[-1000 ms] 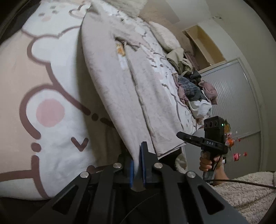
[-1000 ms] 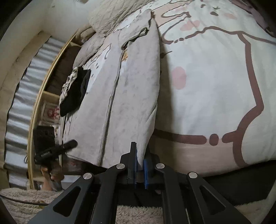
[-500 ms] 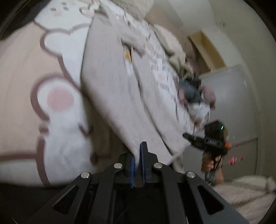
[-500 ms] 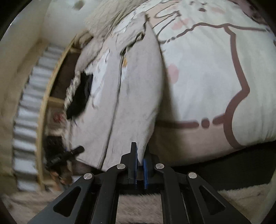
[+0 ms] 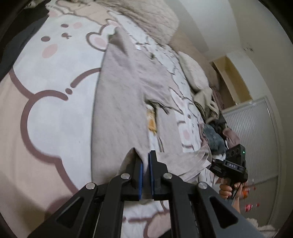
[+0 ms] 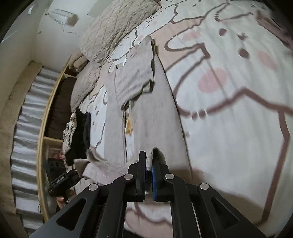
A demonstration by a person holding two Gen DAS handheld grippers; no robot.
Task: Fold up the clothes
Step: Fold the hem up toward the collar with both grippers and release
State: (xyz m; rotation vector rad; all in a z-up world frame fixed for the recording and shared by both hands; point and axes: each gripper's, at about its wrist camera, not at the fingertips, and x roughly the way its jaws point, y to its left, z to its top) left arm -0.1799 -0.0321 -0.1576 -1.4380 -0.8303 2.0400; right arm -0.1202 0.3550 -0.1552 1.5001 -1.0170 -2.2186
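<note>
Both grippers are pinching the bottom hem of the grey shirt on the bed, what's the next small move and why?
Probably carry the hem up toward the collar end. The left gripper and right gripper each clamp a hem corner of the grey shirt, its hem lifted and the rest flat on the bed.

The bed point(image 5: 45, 128) in front of me is covered with a white and pink sheet printed with brown-outlined cartoon bears. A grey garment point(image 5: 124, 102) lies lengthwise on it, one sleeve folded across its body. A quilted beige blanket point(image 5: 146, 16) is bunched at the far end, with a pillow point(image 5: 192, 71) beside it. A heap of mixed clothes point(image 5: 212, 119) sits along one edge, and a black piece point(image 6: 80, 135) lies on that same side.
</note>
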